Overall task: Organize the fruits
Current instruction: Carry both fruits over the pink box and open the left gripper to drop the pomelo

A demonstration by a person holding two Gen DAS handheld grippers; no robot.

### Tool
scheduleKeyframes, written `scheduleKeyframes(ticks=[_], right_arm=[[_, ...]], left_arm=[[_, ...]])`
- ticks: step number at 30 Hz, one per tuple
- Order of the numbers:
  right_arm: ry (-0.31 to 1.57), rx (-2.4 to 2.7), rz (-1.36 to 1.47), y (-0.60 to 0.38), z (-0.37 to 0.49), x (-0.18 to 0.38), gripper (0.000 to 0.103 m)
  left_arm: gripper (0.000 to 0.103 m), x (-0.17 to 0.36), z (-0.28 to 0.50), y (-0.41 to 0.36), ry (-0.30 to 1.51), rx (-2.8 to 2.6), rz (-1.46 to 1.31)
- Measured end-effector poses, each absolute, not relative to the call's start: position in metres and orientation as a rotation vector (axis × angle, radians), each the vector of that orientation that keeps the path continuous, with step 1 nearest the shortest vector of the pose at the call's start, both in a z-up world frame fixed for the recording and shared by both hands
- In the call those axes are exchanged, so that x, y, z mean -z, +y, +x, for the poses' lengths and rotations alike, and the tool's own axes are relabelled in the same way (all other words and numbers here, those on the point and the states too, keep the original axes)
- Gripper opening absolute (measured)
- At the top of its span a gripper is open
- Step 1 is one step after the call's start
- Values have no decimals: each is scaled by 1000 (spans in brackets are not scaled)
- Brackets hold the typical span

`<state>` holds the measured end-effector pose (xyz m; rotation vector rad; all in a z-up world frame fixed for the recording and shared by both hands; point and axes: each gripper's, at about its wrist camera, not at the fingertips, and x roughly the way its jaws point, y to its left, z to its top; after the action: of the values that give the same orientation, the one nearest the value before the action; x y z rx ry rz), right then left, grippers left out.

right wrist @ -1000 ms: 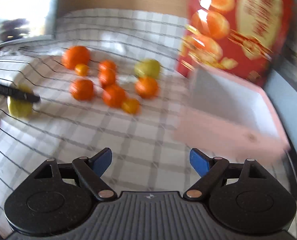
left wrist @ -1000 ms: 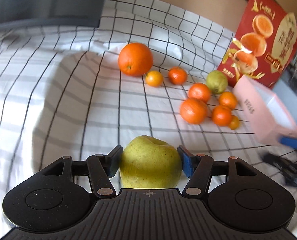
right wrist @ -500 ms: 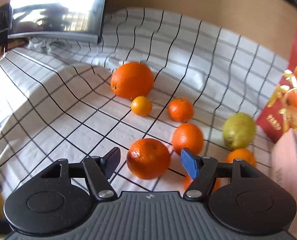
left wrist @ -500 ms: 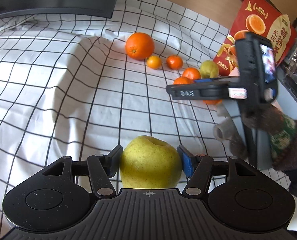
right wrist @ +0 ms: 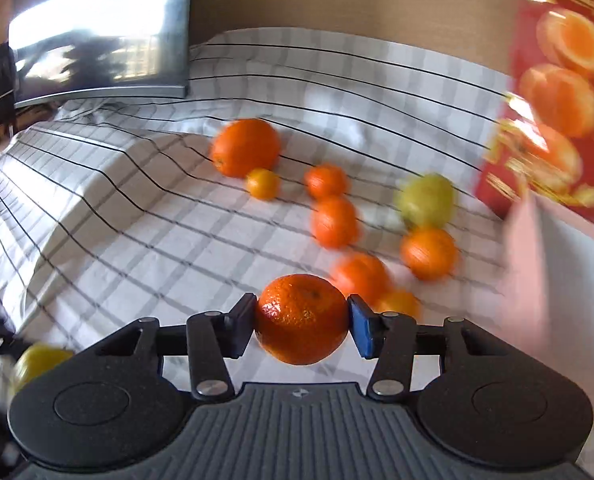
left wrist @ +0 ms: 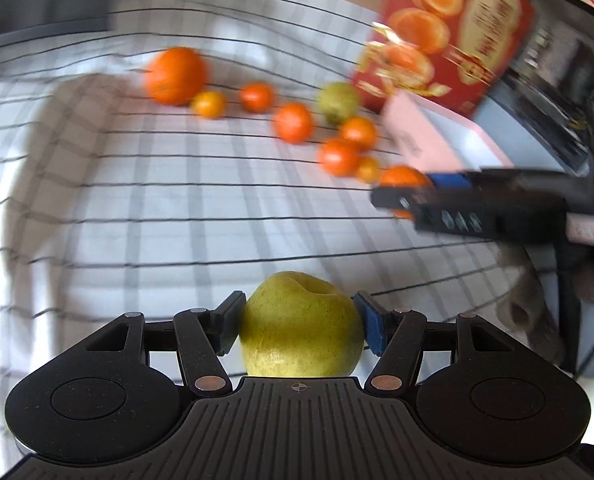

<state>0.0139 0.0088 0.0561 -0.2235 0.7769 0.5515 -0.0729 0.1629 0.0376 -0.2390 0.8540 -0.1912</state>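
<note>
Item, left gripper [left wrist: 299, 326]: jaws set part-way apart and clamped on a yellow-green apple [left wrist: 301, 326], one pad on each flank, stem hollow turned up and away from the camera; the fruit is round, so no long axis governs the hold. Item, right gripper [right wrist: 301, 322]: jaws closing, a mandarin [right wrist: 301, 318] between them and both pads [right wrist: 359, 330] already meeting its sides; it appears lifted clear of the cloth, though blur leaves this uncertain. Item, checked cloth [right wrist: 137, 240]: white with dark grid lines, covering the work surface. Item, loose fruit ahead of both grippers: one large orange [right wrist: 245, 147] farthest back, a small yellow-orange citrus [right wrist: 262, 184] touching it in front, several mandarins in a loose cluster to the right, and a second green apple [right wrist: 425, 200] near the cluster's far right. Item, pink box [left wrist: 437, 136]: open-topped, at the right edge of the cloth, just beside the cluster and in front of a red carton [left wrist: 449, 32] printed with oranges; judged the likely receptacle. Governing relation: the pink box lies ahead and to the right of both sets of fingers; in the left wrist view the right gripper [left wrist: 401, 196] sits between the apple and the box, so the right hand is judged the nearer and its mandarin the likelier to go in first, the left needing to cross rightward past the cluster with the apple. A dark screen [right wrist: 97, 32] stands at the back left, apart from the fruit
</note>
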Motion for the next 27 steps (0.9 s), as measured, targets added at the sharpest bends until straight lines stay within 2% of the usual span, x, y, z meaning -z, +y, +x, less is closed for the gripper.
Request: scheduleKeyframes(ticks=[15, 20, 27], right_arm=[[834, -74, -94, -165, -39, -63, 49], [755, -46, -74, -186, -23, -91, 49], [555, -63, -73, -204, 45, -167, 49]], left_arm=[[65, -45, -12, 49, 866, 540, -116], [65, -88, 35, 28, 774, 588, -148], [66, -166, 127, -10, 676, 584, -142]])
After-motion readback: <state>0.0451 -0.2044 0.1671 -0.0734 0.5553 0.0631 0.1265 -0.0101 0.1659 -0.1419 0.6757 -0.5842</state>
